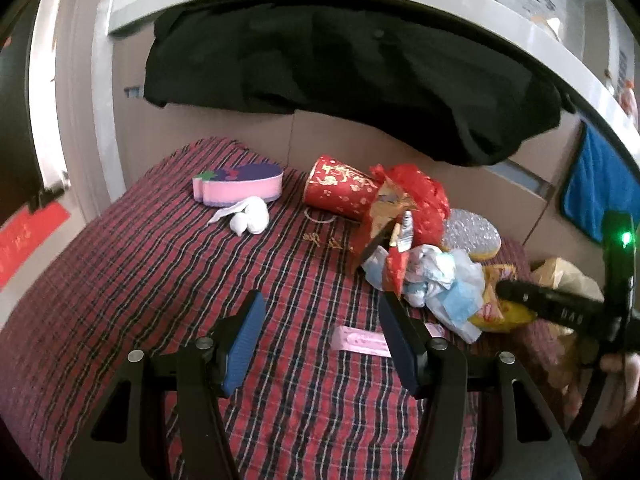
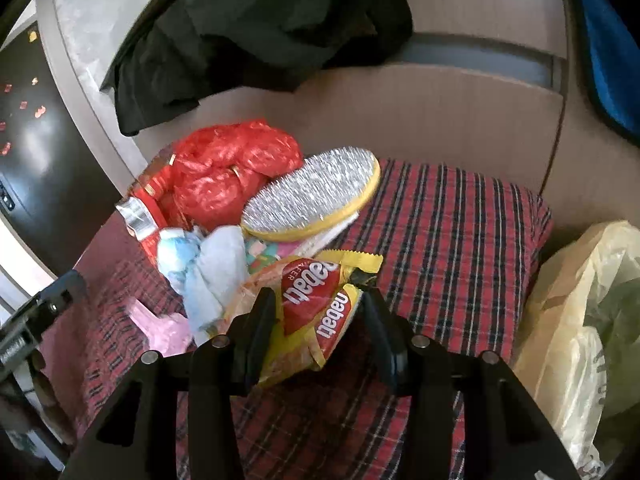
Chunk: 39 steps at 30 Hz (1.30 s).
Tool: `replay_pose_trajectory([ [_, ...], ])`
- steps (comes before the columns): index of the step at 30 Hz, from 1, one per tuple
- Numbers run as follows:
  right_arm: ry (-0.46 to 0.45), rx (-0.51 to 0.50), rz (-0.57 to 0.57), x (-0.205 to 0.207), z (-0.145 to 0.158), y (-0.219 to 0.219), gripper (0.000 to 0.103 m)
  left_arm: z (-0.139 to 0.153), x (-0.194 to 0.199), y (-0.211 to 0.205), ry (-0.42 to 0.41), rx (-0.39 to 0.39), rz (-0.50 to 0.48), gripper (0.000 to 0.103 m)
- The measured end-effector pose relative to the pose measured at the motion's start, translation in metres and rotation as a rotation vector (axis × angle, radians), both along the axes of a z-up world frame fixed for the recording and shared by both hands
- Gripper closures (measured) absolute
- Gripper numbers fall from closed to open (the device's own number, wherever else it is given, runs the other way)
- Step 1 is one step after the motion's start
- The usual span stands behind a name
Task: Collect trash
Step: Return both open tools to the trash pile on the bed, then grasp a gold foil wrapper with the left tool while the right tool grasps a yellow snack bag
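Note:
A yellow and red "nabati" snack wrapper [image 2: 316, 312] lies on the red plaid cloth [image 2: 460, 260]. My right gripper [image 2: 319, 296] stands open around it, one finger on each side. To its left is a heap of crumpled blue-white tissue [image 2: 212, 272], a red plastic bag [image 2: 228, 172] and a silver glitter disc [image 2: 316, 196]. In the left wrist view my left gripper [image 1: 320, 298] is open over bare plaid with nothing between its fingers. A flat pink wrapper [image 1: 360, 340] lies just behind its right finger. A red and gold paper cup [image 1: 340, 192] lies on its side beyond.
A pale yellow plastic bag [image 2: 580, 320] hangs open off the cloth's right edge. A pink and purple heart-shaped box [image 1: 240, 184] and a white tissue wad [image 1: 248, 216] sit at the far left. A black garment [image 1: 340, 80] hangs over the beige back panel, with a blue cloth [image 1: 600, 192] at right.

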State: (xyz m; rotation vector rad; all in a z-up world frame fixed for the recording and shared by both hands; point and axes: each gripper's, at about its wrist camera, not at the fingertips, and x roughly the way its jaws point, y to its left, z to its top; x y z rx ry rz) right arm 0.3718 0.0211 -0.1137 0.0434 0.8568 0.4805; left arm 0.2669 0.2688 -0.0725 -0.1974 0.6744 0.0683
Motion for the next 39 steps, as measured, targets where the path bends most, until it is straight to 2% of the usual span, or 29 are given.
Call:
replay_pose_trajectory([
  [3, -0.053, 0.014, 0.01, -0.005, 0.008, 0.006, 0.059, 0.003, -0.003, -0.007, -0.008, 0.016, -0.006, 0.043],
  [7, -0.035, -0.052, 0.019, 0.001, 0.001, 0.018, 0.056, 0.007, -0.004, -0.014, -0.017, 0.024, -0.019, 0.043],
  [11, -0.026, -0.074, 0.016, 0.007, -0.006, 0.021, 0.055, 0.009, -0.003, -0.018, -0.016, 0.017, -0.027, 0.043],
  [13, -0.012, -0.052, 0.014, 0.01, -0.008, 0.018, 0.056, 0.01, -0.003, -0.019, -0.014, 0.019, -0.028, 0.043],
  [16, -0.003, -0.018, 0.0, 0.014, -0.007, 0.009, 0.071, 0.01, -0.003, -0.02, -0.01, 0.017, -0.025, 0.043],
  [18, -0.02, -0.023, -0.001, 0.012, -0.004, 0.002, 0.088, 0.009, -0.003, -0.02, -0.005, 0.015, -0.024, 0.043],
  [20, -0.03, 0.0, 0.007, 0.008, 0.0, -0.008, 0.094, 0.008, -0.002, -0.02, 0.003, 0.01, -0.025, 0.043],
  [24, -0.056, 0.018, 0.028, -0.002, 0.01, -0.024, 0.097, 0.003, 0.001, -0.017, 0.023, -0.046, -0.04, 0.043],
  [29, -0.124, 0.006, 0.046, -0.024, 0.024, -0.038, 0.098, -0.011, 0.001, -0.011, 0.07, -0.153, -0.087, 0.043],
  [34, -0.159, -0.003, 0.046, -0.032, 0.029, -0.041, 0.098, -0.021, 0.002, -0.019, 0.127, -0.185, -0.127, 0.043],
  [37, -0.156, -0.007, 0.044, -0.033, 0.025, -0.045, 0.098, -0.017, 0.011, -0.02, 0.111, -0.213, -0.115, 0.043],
  [39, -0.144, 0.0, 0.042, -0.034, 0.021, -0.048, 0.098, -0.007, 0.022, -0.021, 0.071, -0.2, -0.099, 0.043],
])
